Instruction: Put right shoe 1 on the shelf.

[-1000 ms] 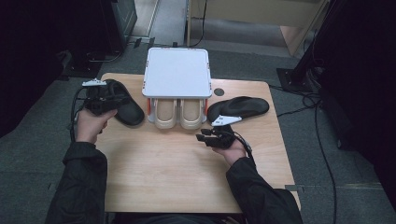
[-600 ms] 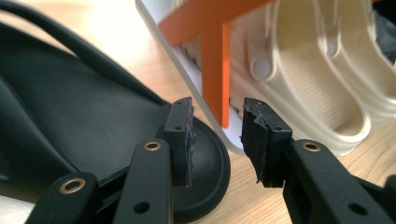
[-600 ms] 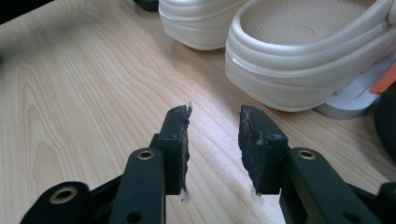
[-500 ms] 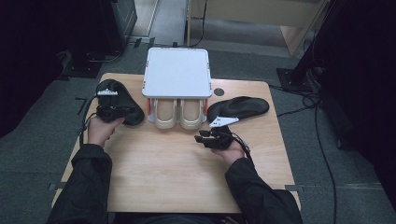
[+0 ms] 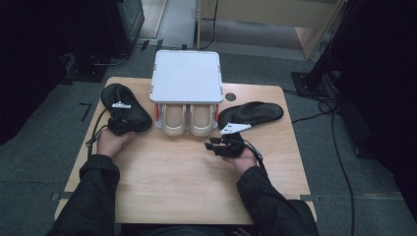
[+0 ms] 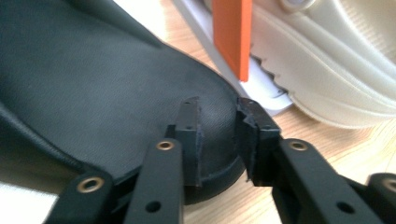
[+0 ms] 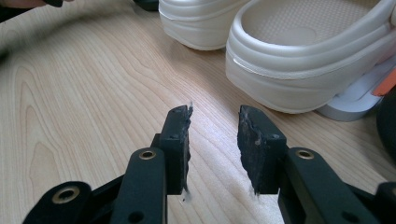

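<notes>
Your left gripper sat over the black insole that lay on the wooden table to the left of the white rack, just beside the rack's orange post. In the left gripper view the rounded end of that black insole lay between your two jaws, which had just been closing; one finger lay against the insole's edge, while the other finger stood at the very tip of it, and whether that one was pressing could not be told, so the jaws were narrowed around the insole rather than plainly clamped on it. Your right gripper rested low over the table in front of the rack, near its right side, with its jaws spread apart and nothing between them; in the right gripper view only bare wood showed between the fingers. Beyond those fingers stood the pair of cream clogs, tucked under the rack with their heels toward you. In the high view the clogs sat side by side beneath the rack's flat top, and a second black insole lay to the right of the rack, just beyond your right gripper.
</notes>
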`<state>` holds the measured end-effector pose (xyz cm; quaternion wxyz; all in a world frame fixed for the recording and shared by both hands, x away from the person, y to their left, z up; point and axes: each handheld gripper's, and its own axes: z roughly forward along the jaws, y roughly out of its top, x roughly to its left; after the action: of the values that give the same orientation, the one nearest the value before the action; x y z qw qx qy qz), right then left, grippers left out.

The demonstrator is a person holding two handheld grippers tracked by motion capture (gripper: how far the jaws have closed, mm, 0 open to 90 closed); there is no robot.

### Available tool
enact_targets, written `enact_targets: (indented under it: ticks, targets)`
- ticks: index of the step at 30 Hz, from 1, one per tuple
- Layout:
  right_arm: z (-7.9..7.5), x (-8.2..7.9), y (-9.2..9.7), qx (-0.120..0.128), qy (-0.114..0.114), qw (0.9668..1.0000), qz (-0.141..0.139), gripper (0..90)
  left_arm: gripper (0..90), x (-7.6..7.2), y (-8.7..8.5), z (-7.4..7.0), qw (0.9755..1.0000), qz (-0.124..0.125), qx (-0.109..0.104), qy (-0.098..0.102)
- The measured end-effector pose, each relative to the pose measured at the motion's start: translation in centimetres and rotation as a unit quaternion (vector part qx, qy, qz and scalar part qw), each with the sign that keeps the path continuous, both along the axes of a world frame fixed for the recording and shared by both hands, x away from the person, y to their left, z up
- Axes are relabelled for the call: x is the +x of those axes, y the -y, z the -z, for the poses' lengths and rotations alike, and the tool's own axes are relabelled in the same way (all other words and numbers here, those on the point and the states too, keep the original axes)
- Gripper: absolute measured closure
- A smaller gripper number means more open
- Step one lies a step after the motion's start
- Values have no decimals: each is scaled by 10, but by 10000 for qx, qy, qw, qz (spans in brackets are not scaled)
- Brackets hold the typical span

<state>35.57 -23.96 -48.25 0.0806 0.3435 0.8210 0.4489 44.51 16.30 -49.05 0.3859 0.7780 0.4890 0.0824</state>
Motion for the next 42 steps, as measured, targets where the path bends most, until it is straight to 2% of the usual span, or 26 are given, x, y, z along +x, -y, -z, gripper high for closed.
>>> enact_targets:
  ticks: [2,4,11,20,28,33,38,39,42]
  targets:
    - [0,0,0,1,5,10000,15,646,764,0,-1,1,10000,-14,-33,-26]
    - [0,0,0,8,-8,10000,26,647,790,-2,-2,3,9998,-15,-205,-55]
    - [0,0,0,-19,-15,10000,10,646,864,-9,-1,4,9998,0,-208,-40]
    - [0,1,-2,-14,-16,10000,-15,646,875,-30,-5,3,9996,125,-239,-123]
    - [0,1,-3,-14,-35,10000,-19,647,875,-45,-3,1,9993,264,-157,-190]
    - [0,1,-2,13,-65,10000,2,647,875,-61,-4,-1,9988,362,-167,-294]
    - [0,2,-2,78,-71,9999,12,647,838,-66,-7,-2,9986,391,-157,-315]
    - [0,2,-3,95,-72,9999,3,647,769,-65,-8,-5,9984,435,-139,-322]
    - [0,2,-3,109,-51,9999,-16,647,722,-63,-9,-7,9985,434,-170,-286]
